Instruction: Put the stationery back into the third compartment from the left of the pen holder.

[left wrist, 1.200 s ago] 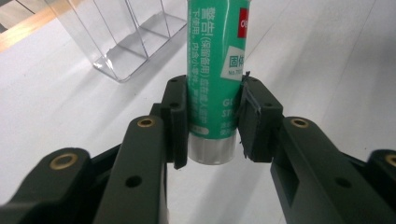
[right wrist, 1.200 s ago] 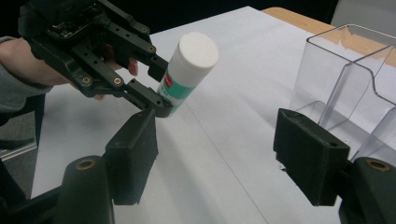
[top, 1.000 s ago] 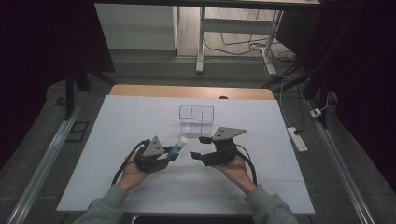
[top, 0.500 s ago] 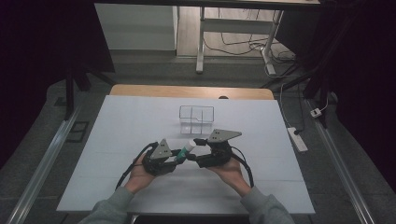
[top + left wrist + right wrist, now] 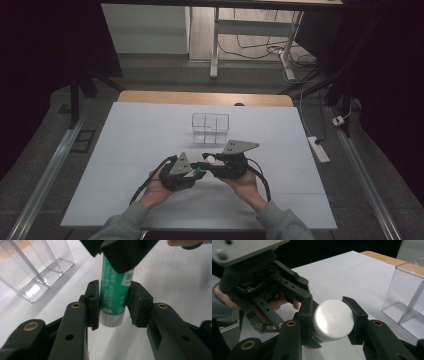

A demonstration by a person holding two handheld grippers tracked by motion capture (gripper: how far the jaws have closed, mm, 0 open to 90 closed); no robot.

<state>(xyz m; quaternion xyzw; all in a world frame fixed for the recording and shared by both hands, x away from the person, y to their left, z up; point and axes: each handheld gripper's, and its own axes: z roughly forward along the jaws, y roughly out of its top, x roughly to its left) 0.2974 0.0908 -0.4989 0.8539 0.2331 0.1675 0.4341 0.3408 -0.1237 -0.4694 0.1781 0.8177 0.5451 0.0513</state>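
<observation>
Green tube (image 5: 113,293) held level between both grippers, left gripper (image 5: 112,306) clamping its body, right gripper (image 5: 332,320) just closed on its white cap (image 5: 333,319), clear box (image 5: 210,128) beyond.

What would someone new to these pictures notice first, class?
Both grippers meet over the near middle of the white table, with a green tube between them: the left gripper flanks its body, the right gripper grips its white cap. Behind them stands a clear divided box.

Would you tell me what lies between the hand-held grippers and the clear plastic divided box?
Only bare white table surface between the hand-held grippers and the clear plastic divided box, seen in the high view.
</observation>
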